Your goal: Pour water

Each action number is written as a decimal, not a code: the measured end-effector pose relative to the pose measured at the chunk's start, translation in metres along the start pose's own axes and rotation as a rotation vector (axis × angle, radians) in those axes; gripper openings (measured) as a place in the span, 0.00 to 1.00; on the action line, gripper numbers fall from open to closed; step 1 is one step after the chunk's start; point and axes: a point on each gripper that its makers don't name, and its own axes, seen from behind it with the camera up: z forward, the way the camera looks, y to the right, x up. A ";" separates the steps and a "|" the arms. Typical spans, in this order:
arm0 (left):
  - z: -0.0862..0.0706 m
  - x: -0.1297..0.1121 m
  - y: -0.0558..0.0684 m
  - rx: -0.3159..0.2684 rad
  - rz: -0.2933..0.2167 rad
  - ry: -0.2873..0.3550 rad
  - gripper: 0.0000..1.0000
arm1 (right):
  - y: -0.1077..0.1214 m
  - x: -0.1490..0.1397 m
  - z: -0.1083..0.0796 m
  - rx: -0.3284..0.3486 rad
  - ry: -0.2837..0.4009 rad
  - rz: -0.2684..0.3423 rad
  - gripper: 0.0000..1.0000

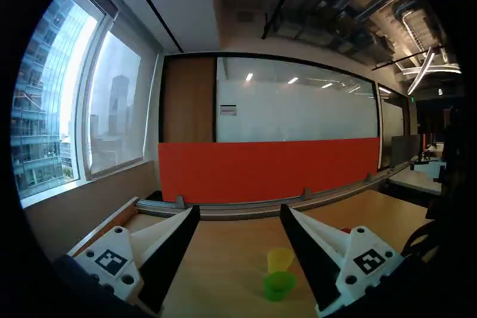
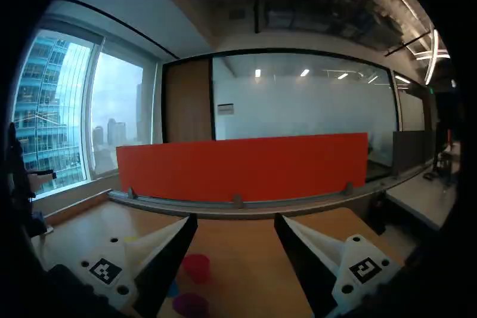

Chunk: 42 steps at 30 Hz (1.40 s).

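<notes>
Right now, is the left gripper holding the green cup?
No, the left gripper is open, and the green cup stands untouched on the table.

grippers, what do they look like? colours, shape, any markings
The left gripper and right gripper look alike: two wedge-shaped jaws each, white outside with black inner faces, tapering to points. Each jaw carries a square black-and-white marker on its top.

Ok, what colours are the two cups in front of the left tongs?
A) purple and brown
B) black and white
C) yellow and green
C: in the left gripper view, a yellow cup and a green cup sit on the desk between the open left tongs.
</notes>
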 end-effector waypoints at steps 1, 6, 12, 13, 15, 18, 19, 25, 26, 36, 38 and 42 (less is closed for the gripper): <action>0.001 0.002 0.001 -0.007 -0.003 -0.001 0.99 | 0.000 0.003 0.000 0.003 0.001 0.001 1.00; 0.003 0.007 0.003 -0.029 -0.009 -0.011 1.00 | -0.002 0.016 0.001 0.007 0.013 -0.004 1.00; 0.005 0.004 0.007 -0.059 -0.011 -0.039 1.00 | -0.006 0.025 0.000 0.022 0.020 -0.019 1.00; 0.006 0.004 0.010 -0.070 -0.015 -0.043 1.00 | -0.007 0.026 0.000 0.026 0.020 -0.023 1.00; 0.007 0.002 0.013 -0.091 -0.022 -0.051 1.00 | -0.009 0.027 0.001 0.036 0.021 -0.029 1.00; 0.008 0.002 0.019 -0.123 -0.033 -0.061 1.00 | -0.014 0.030 0.001 0.065 0.021 -0.036 1.00; 0.009 0.002 0.020 -0.134 -0.035 -0.064 1.00 | -0.017 0.030 0.001 0.081 0.021 -0.039 1.00; 0.010 0.005 0.024 -0.181 -0.024 -0.061 1.00 | -0.038 0.036 0.001 0.184 0.026 -0.055 1.00; 0.011 0.006 0.025 -0.187 -0.022 -0.059 1.00 | -0.042 0.037 0.001 0.203 0.029 -0.057 1.00; 0.013 0.008 0.043 -0.291 0.005 -0.046 1.00 | -0.080 0.036 -0.002 0.373 0.015 -0.088 1.00; 0.014 0.007 0.044 -0.306 0.013 -0.051 1.00 | -0.088 0.036 -0.002 0.404 0.013 -0.091 1.00; 0.016 -0.001 0.049 -0.338 0.031 -0.069 1.00 | -0.098 0.032 -0.001 0.454 -0.011 -0.109 1.00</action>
